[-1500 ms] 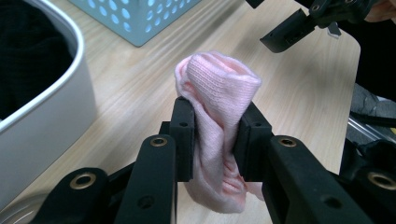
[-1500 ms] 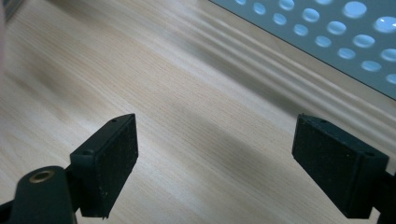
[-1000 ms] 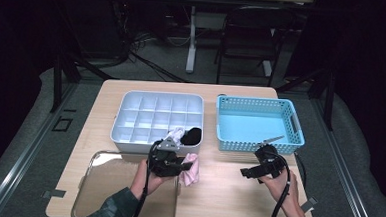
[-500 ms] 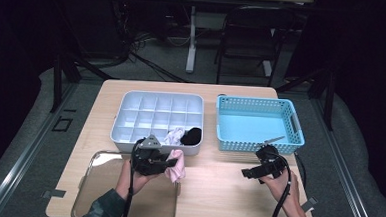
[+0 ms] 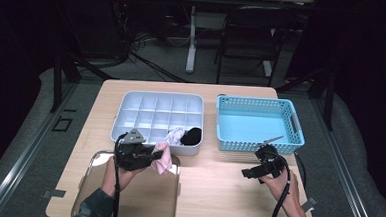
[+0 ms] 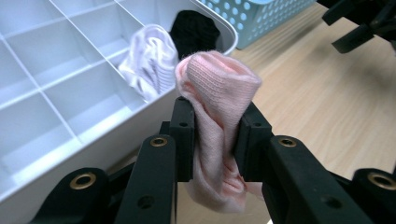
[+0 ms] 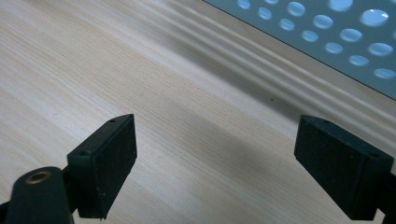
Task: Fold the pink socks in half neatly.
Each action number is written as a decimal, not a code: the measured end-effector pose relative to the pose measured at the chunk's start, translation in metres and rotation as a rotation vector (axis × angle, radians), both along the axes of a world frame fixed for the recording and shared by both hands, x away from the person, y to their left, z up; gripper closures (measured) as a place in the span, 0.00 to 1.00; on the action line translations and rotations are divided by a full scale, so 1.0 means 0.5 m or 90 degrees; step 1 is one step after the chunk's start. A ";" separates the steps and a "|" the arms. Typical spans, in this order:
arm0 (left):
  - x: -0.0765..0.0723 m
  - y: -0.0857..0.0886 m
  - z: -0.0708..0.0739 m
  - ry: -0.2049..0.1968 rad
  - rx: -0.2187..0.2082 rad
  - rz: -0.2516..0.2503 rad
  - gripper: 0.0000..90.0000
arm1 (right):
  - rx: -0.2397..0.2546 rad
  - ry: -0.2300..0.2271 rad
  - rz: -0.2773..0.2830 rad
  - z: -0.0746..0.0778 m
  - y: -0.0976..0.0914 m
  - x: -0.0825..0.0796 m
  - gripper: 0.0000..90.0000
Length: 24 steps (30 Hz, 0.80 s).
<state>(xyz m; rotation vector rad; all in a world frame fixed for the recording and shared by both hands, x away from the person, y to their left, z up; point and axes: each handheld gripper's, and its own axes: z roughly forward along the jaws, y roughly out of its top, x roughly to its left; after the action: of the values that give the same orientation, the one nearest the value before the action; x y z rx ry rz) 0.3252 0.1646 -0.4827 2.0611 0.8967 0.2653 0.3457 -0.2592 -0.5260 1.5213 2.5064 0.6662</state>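
Nearest the person, a clear tray lay at the table's front left edge, its near end cut off by the frame and its rim hard to trace. No writing could be read on anything.

Above the tray's far end, the left gripper was clamped on a pink sock; in the left gripper view both jaws pinched the sock at its middle, the cuff bulging above them and the rest drooping below, partly hidden. The left hand held the tool about level, pointing rightward just short of the organizer.

The right gripper hovered low over bare wood, well apart from the sock, jaws spread wide with nothing between them. The right hand aimed it leftward.

Farther off, the organizer's front right cells held a white sock and a black sock, both crumpled. Beside it stood the blue basket.
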 end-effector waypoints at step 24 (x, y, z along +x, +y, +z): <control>0.039 0.045 0.046 -0.062 0.013 0.078 0.80 | -0.010 0.011 -0.003 -0.002 -0.015 0.002 0.14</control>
<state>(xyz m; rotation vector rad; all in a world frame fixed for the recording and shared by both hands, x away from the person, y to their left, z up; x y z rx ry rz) 0.3447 0.1869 -0.4594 1.9974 0.9651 0.4386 0.3467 -0.2664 -0.5269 1.5344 2.5132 0.6332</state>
